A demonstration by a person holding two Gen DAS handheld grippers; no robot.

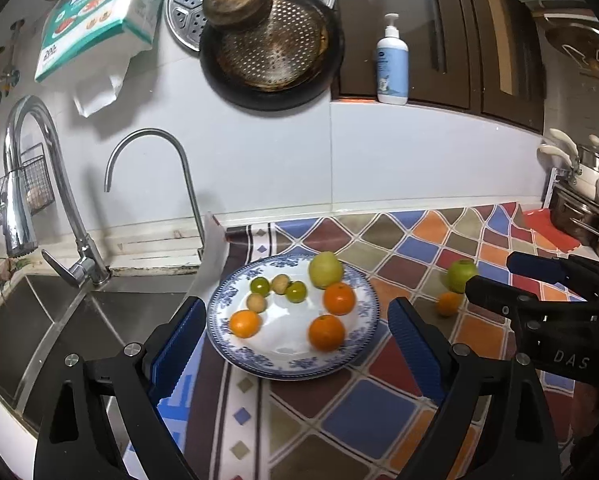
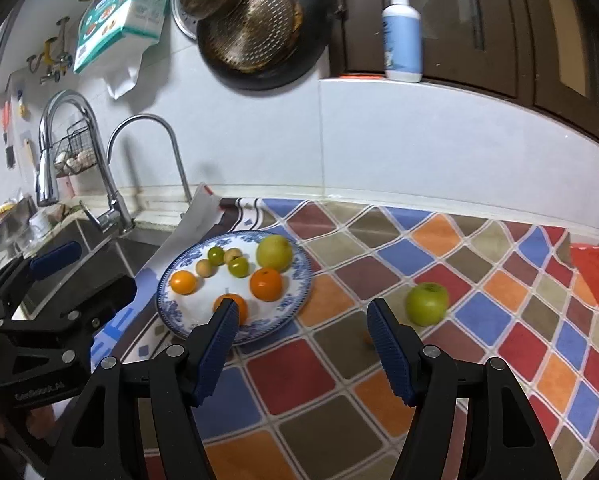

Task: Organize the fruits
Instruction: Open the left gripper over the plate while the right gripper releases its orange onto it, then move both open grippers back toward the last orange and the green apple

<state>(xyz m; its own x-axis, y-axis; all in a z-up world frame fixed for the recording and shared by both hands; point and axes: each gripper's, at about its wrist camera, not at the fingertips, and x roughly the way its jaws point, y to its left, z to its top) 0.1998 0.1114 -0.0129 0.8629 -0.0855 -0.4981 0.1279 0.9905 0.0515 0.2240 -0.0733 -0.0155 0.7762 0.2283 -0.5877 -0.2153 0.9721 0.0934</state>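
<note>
A blue-and-white plate [image 1: 299,363] [image 2: 301,284] on the patterned mat holds three oranges [image 1: 326,332], a yellow-green apple [image 1: 326,269] [image 2: 274,252] and several small green and tan fruits [image 1: 280,283]. A green apple [image 1: 462,275] [image 2: 426,303] and a small orange [image 1: 449,303] lie on the mat right of the plate. My left gripper [image 1: 296,302] hovers open in front of the plate with nothing between its pads. My right gripper [image 2: 301,304] is open and empty too, between the plate and the green apple. Its left finger hides part of the nearest orange [image 2: 239,307].
A steel sink [image 1: 39,320] with two taps [image 1: 151,168] lies left of the plate. Pans [image 1: 271,52] and a tissue pack [image 1: 99,20] hang on the wall. A pump bottle [image 1: 392,64] stands on the ledge. Pots [image 1: 579,216] stand at the far right.
</note>
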